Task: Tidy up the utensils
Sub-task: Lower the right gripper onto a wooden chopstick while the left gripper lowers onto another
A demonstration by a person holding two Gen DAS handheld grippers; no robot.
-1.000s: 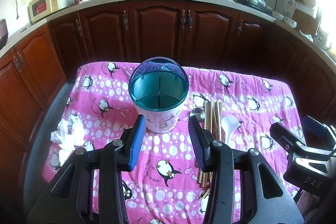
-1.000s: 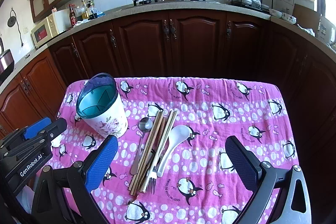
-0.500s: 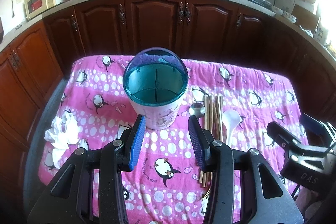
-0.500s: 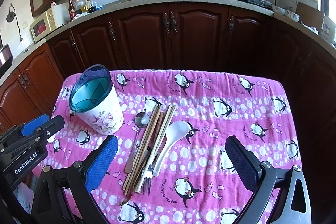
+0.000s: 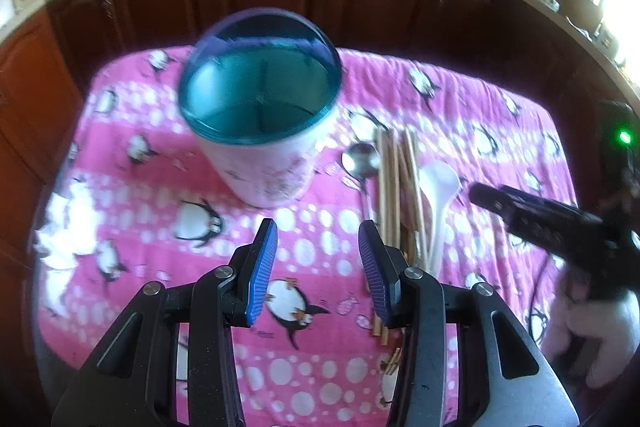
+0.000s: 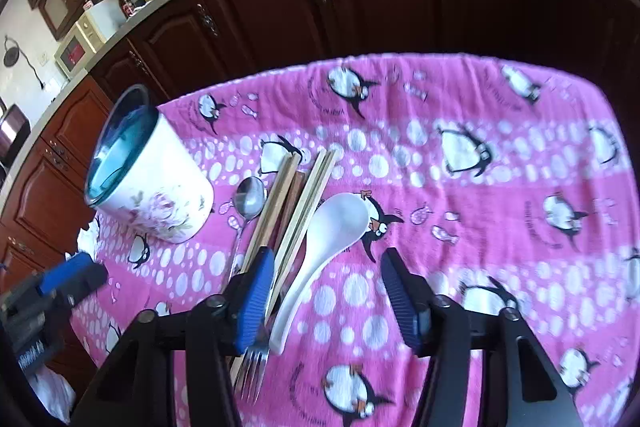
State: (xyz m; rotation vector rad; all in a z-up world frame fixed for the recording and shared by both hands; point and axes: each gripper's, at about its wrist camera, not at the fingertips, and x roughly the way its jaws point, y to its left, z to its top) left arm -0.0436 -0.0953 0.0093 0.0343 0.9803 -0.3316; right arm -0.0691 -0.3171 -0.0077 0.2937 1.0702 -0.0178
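Now closing but gripping nothing, right gripper [image 6: 324,287] over white spoon [image 6: 324,247], long axis toward it, mid-table right of holder [image 6: 148,183]; left gripper [image 5: 318,267] open, empty.

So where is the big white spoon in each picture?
Left wrist view: the white spoon lies right of centre on the pink cloth, just right of the chopsticks.
Right wrist view: the white spoon lies at centre, its handle running down between the fingers of the right hand-held gripper, whose jaws are closing but not yet pressing on it.
Shared landmark: the white cup with the blue rim, left of the utensils in both.
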